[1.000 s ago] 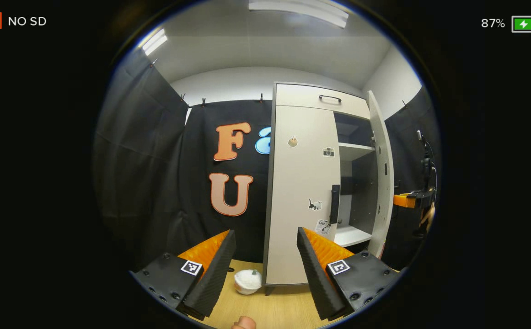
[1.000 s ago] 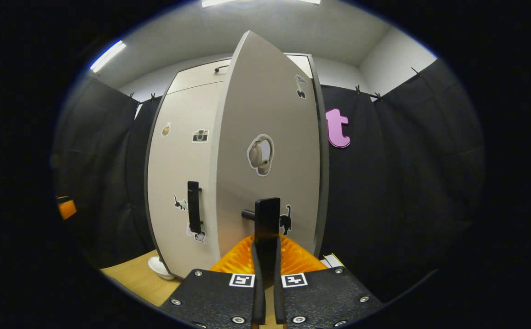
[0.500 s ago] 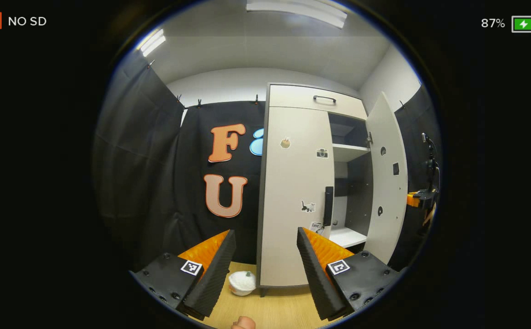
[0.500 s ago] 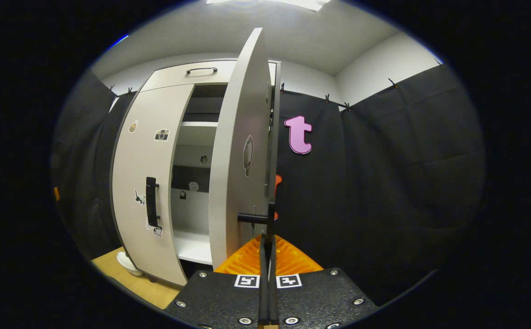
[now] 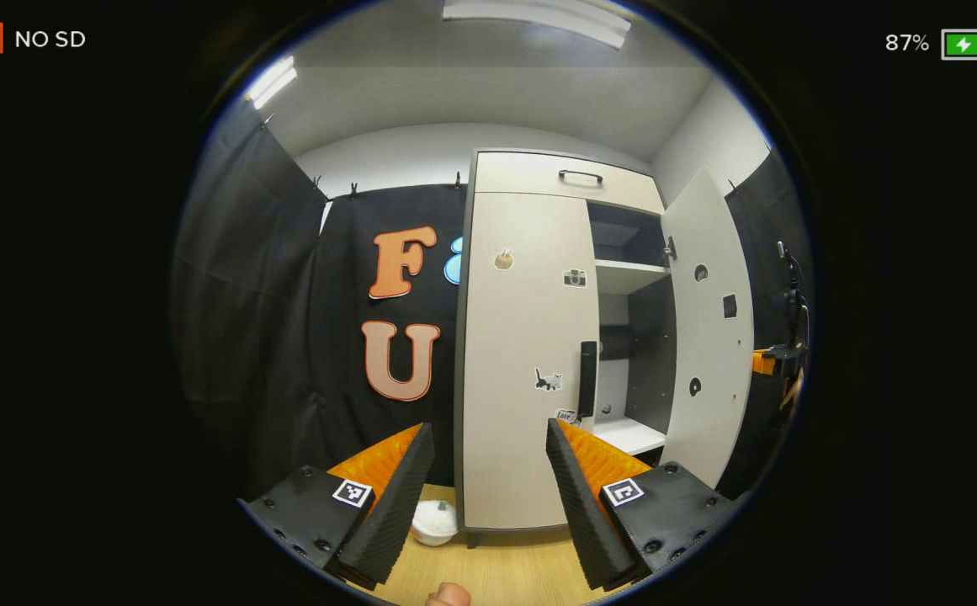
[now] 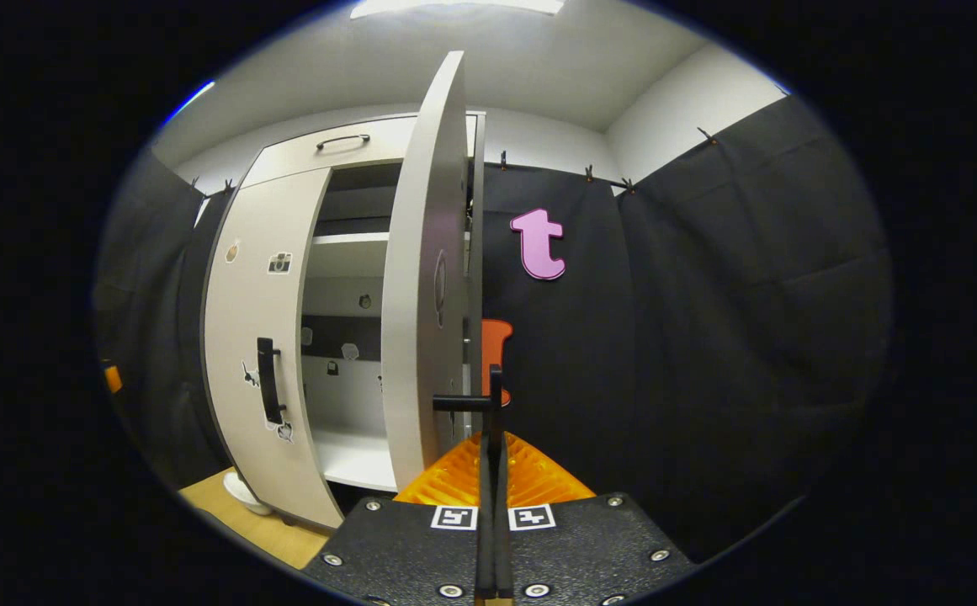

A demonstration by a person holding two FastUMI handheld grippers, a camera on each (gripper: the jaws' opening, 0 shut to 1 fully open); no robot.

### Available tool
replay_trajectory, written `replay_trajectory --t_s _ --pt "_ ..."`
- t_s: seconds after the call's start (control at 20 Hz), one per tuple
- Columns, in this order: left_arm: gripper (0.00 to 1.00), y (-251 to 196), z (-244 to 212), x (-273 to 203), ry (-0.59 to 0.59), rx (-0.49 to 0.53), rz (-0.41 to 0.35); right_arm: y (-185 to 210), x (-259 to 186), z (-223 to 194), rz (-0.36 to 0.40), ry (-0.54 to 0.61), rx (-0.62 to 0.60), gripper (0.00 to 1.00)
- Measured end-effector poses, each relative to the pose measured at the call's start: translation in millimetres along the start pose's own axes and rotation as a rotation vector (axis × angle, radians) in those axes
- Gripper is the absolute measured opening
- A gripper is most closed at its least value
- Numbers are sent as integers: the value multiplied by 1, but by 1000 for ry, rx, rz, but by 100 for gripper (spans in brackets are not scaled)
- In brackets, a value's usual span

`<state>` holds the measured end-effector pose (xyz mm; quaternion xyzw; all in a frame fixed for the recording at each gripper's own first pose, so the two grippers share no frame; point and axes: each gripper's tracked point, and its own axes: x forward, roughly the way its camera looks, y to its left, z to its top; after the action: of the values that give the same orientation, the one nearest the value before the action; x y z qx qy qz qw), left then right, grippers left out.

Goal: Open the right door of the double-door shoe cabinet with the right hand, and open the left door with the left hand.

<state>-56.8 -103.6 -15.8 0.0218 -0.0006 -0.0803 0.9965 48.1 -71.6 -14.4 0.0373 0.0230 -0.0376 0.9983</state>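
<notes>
While right tongs (image 6: 492,438) clamped the right door's handle (image 6: 464,403) | left tongs (image 5: 488,459) gaped wide | left door (image 5: 526,353) looked rigid, hinged: grip its vertical bar handle (image 5: 587,379).

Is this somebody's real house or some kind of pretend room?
Probably a pretend room, a recording booth: black cloth hangs clipped up as walls, a lone shoe cabinet stands on the wooden floor, and tube lights shine overhead.

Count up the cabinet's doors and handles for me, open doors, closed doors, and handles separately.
Open doors: 1, the right door.
Closed doors: 1, the left door.
Handles: 3, left door handle, right door handle, top drawer handle.
Total: 5.
</notes>
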Motion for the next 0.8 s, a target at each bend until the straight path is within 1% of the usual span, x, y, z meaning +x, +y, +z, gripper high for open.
replay_trajectory --t_s 0.15,0.2,0.25,0.35,0.4,0.45,0.55,0.6,0.65,0.8 --pt "81 -11 -2 5 6 2 -14 -8 -5 -1 -10 3 27 0" --pt "81 -15 -2 8 6 4 -20 -13 -11 2 -24 -8 25 7" --pt "81 -18 -3 10 6 4 -24 -21 -18 9 -49 -29 4 3" --pt "81 -28 -2 15 7 -5 -39 -28 -31 19 -81 -67 -33 21" --pt "81 -35 -3 18 6 -10 -46 -32 -39 23 -92 -80 -46 35" --pt "81 -41 -3 22 6 -14 -54 -35 -45 26 -100 -91 -52 43" --pt "81 -53 -2 33 4 -17 -68 -40 -56 29 -116 -103 -52 80" --pt "81 -62 -2 39 4 -16 -76 -42 -59 30 -114 -106 -52 87" --pt "81 -69 -3 44 2 -16 -84 -43 -63 30 -110 -109 -54 92" --pt "81 -93 -3 67 -2 -11 -112 -58 -73 32 -126 -115 -54 93"
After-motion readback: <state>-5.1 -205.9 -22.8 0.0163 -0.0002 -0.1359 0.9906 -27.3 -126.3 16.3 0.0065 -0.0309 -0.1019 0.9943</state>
